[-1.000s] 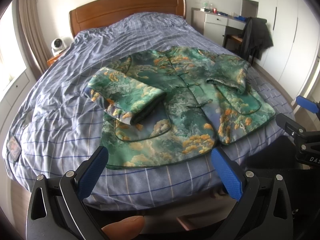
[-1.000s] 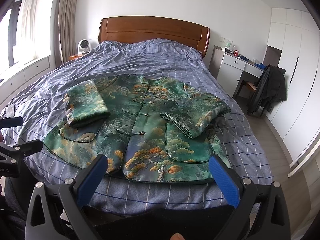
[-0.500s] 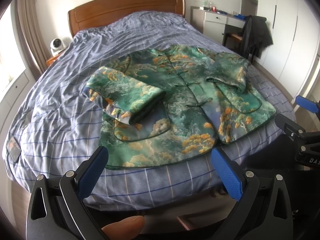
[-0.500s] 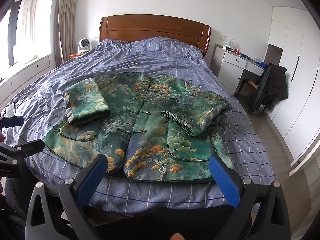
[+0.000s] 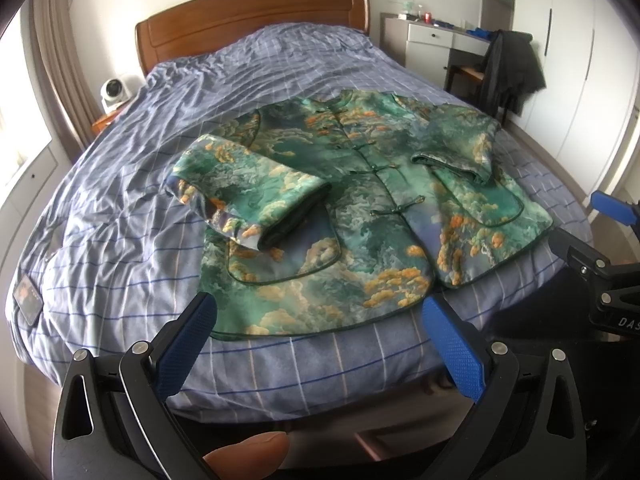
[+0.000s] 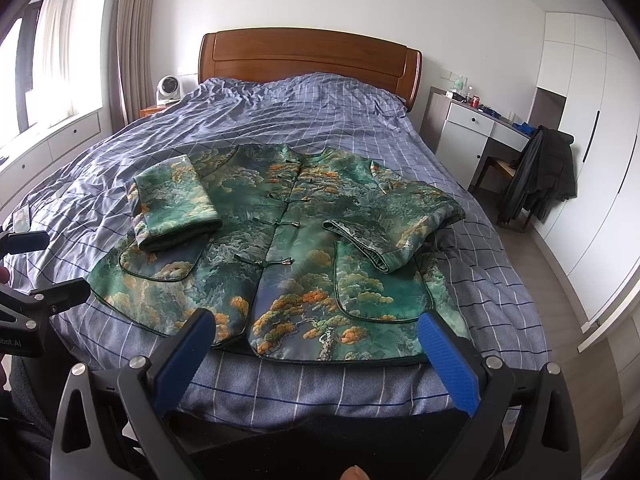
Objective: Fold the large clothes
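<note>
Both grippers, left gripper (image 5: 320,344) and right gripper (image 6: 320,350), edge nearer the green jacket (image 6: 280,248), jaws apart, empty.

Jacket (image 6: 280,248) flat on bed (image 6: 280,120), hem at foot edge, collar toward headboard (image 6: 308,60). Both sleeves folded over its front. Fan (image 6: 169,89) left of headboard, desk (image 6: 480,128) right, chair (image 6: 536,176) before desk.

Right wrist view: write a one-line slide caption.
Open right tool faces green jacket, both sleeves folded in, on checked bed.
</note>
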Demonstrator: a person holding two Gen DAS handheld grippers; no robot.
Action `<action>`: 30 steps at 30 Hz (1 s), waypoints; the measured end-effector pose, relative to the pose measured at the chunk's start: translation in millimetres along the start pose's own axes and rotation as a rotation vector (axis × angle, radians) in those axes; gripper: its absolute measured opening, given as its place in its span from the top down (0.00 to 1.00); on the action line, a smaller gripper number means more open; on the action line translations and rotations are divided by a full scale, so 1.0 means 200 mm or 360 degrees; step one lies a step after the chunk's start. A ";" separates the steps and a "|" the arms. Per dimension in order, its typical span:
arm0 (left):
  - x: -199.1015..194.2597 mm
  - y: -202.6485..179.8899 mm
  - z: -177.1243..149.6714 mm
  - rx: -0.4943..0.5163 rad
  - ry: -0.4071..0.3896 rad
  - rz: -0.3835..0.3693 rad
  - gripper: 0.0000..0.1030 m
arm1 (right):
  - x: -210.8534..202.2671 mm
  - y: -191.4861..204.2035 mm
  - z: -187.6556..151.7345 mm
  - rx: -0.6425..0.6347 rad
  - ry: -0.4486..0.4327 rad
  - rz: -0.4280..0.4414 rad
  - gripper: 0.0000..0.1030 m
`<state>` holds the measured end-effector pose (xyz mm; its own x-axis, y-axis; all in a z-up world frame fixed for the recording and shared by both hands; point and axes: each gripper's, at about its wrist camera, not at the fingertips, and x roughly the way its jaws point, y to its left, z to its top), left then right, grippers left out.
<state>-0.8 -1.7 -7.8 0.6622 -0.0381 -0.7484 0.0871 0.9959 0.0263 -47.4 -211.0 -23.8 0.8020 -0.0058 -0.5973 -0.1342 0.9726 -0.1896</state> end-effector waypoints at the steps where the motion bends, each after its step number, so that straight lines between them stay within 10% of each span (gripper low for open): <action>1: 0.00 0.00 0.00 0.0002 -0.0001 0.0001 0.01 | 0.00 0.00 0.00 -0.0001 0.0000 0.0000 0.00; 30: -0.01 0.00 0.03 0.0038 -0.0021 0.0051 0.01 | -0.03 -0.02 0.03 0.0020 -0.0021 -0.0002 0.00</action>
<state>3.1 -2.9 -1.9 0.6746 -0.0075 -0.7382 0.0831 0.9944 0.0658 -47.8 -212.5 -15.3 0.8099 -0.0042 -0.5866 -0.1256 0.9755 -0.1804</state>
